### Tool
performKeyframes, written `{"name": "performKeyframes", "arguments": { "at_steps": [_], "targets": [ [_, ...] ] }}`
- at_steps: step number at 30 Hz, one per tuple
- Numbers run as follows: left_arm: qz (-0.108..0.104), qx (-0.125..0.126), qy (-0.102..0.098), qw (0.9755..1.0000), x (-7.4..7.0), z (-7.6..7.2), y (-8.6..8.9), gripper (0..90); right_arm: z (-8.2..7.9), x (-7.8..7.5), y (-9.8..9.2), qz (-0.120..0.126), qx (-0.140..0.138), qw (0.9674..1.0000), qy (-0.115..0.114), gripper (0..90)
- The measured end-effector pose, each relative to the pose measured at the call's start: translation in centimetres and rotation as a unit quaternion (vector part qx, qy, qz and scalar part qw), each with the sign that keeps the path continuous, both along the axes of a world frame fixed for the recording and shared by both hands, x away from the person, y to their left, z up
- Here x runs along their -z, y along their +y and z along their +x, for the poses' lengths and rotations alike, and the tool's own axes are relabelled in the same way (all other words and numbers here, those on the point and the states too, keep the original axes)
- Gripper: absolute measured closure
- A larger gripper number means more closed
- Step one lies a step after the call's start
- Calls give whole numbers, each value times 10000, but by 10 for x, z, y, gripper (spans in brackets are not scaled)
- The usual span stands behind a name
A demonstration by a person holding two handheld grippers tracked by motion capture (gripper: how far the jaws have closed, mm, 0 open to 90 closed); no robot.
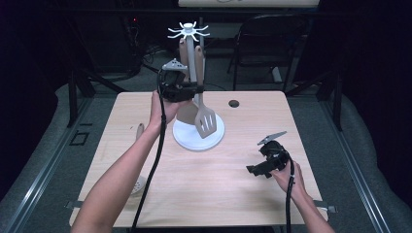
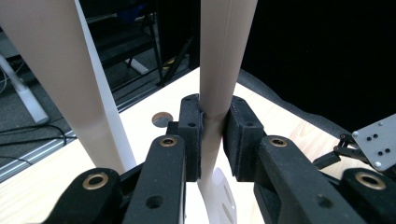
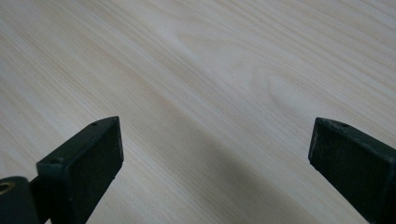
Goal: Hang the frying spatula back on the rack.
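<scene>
Landmark is the white round stand base mid-table. Nearest to me, at the table's near left edge, well short of the base, a pale utensil head peeks out from under my left forearm; can't tell what kind.

My right tongs sit near the right front of the table, well apart from the base, on its right. In the right gripper view the jaws are spread wide, nothing between them, only bare wood below.

A dark-tipped wooden handle lies flat just left of the base.

My left tongs are up above the base, at the back-left of it, right by the stand's pole. In the left gripper view the pads pinch the pale handle of the slotted spatula. Its slotted head hangs down over the base, off the wood.

A second pale utensil hangs just beside it.

Above it, the stand's white hook crown.
</scene>
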State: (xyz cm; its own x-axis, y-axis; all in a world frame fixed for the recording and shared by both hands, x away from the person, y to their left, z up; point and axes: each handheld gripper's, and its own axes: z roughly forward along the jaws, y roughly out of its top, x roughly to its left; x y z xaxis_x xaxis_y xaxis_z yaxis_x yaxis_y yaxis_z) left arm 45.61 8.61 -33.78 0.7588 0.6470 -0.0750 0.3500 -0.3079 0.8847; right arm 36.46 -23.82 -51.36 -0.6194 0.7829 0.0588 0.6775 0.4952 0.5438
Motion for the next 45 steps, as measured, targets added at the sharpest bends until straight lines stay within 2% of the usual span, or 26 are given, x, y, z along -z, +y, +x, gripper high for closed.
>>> {"name": "performKeyframes", "arguments": {
  "at_steps": [25, 28, 29, 30, 31, 37, 41, 45],
  "targets": [
    [-84, -82, 113, 9999, -11, 18, -2, 780, 0, 1, 1, 13, -25, 10000, 30, 27],
    [-94, -103, 155, 9998, -11, 20, -2, 780, 0, 1, 2, -31, -15, 10000, 24, 27],
    [-109, -117, 176, 9997, -10, 21, -2, 780, 0, 0, 1, -147, -50, 9999, 30, 27],
    [-105, -133, 197, 9997, -10, 22, -1, 780, 0, 0, 1, -150, -52, 9999, 30, 27],
    [-111, -153, 210, 9996, -10, 23, -1, 779, 0, 2, 1, -31, -42, 10000, 12, 27],
    [-101, -289, 278, 9991, -6, 26, 1, 779, 0, 2, 2, -19, -84, 9999, 60, 27],
    [-56, -399, 219, 9989, -6, 25, -1, 778, 0, 3, 2, -28, -89, 9999, 51, 27],
    [150, -583, 23, 9982, -6, 23, -4, 778, 0, 2, 2, -36, -78, 9999, 83, 27]
  ]
}}
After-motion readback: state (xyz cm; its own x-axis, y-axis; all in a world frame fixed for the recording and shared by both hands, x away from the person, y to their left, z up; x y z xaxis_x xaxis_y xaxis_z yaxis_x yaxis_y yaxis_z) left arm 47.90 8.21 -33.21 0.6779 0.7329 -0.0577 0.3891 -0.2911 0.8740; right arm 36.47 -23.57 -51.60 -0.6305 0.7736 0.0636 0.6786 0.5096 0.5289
